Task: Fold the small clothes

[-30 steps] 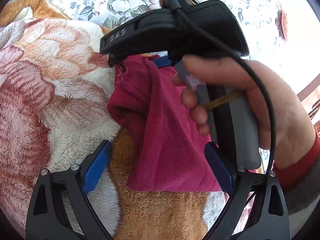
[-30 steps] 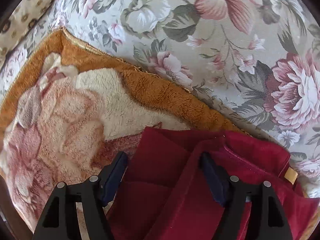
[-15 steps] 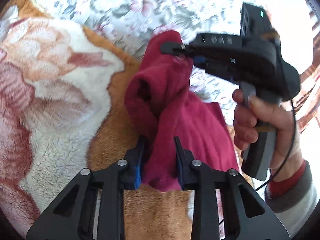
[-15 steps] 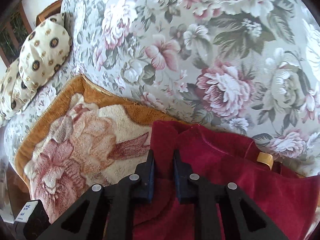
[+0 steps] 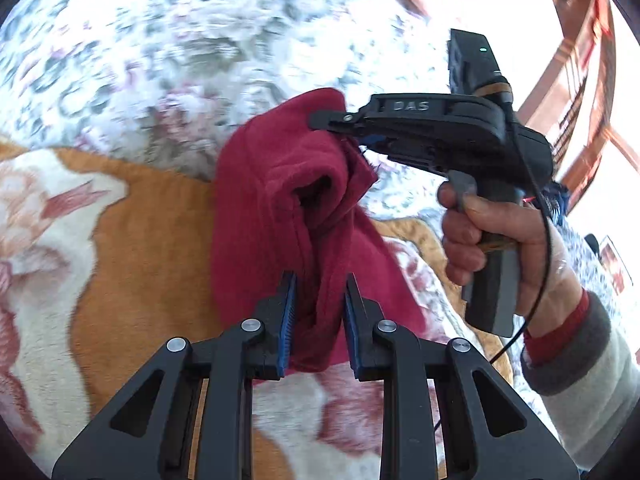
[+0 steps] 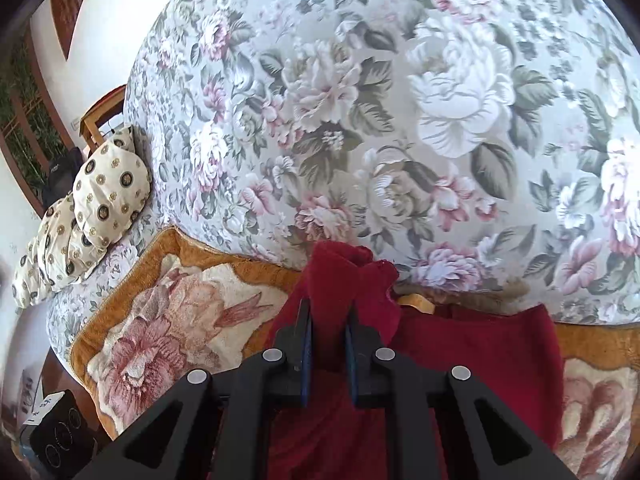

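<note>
Item: small dark-red fleece garment [image 5: 276, 208], lifted above orange-bordered floral plush blanket [image 5: 148, 248]. Left gripper [image 5: 318, 300]: jaws clamped on its lower fold. Right gripper [image 6: 327, 330]: jaws clamped on its upper edge.

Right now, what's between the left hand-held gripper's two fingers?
A bunched fold of the red garment fills the gap in the left hand-held gripper, seen in the left wrist view. The right hand-held gripper pinches its upper edge.

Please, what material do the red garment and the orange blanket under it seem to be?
The red garment looks like fleece or a similar soft knit: matte, slightly fuzzy, folding in thick rounded rolls where both grippers pinch it. The orange blanket looks like plush, probably synthetic: a deep, tufted pile with a printed flower. Neither fibre can be confirmed by sight alone.
</note>
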Action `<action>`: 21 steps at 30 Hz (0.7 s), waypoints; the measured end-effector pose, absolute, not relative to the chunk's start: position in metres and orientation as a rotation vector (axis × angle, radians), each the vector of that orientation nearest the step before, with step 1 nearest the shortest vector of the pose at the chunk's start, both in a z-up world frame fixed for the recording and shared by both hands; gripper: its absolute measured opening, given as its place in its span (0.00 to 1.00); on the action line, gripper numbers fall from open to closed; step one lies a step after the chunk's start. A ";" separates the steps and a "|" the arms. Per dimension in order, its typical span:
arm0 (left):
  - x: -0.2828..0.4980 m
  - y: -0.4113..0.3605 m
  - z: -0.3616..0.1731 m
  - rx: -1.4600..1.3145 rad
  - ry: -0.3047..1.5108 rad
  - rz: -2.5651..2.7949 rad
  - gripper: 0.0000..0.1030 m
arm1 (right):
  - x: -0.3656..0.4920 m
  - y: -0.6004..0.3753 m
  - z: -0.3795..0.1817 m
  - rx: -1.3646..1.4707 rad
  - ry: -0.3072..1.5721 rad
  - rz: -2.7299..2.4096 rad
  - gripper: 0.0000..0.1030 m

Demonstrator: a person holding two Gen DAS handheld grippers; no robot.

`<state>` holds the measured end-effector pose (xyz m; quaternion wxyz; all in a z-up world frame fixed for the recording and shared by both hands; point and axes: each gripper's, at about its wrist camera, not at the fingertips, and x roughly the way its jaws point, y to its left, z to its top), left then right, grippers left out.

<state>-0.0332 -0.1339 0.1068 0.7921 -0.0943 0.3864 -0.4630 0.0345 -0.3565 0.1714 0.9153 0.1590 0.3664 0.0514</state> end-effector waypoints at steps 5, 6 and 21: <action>-0.059 -0.194 0.109 -0.103 0.865 -1.113 0.20 | 0.005 -0.412 0.151 0.397 0.763 0.030 0.12; -0.066 -0.206 0.107 -0.078 0.876 -1.131 0.19 | 0.000 -0.423 0.144 0.412 0.771 0.009 0.11; -0.027 -0.176 0.096 0.023 0.899 -0.963 0.19 | -0.045 -0.493 0.087 0.718 0.741 -0.059 0.38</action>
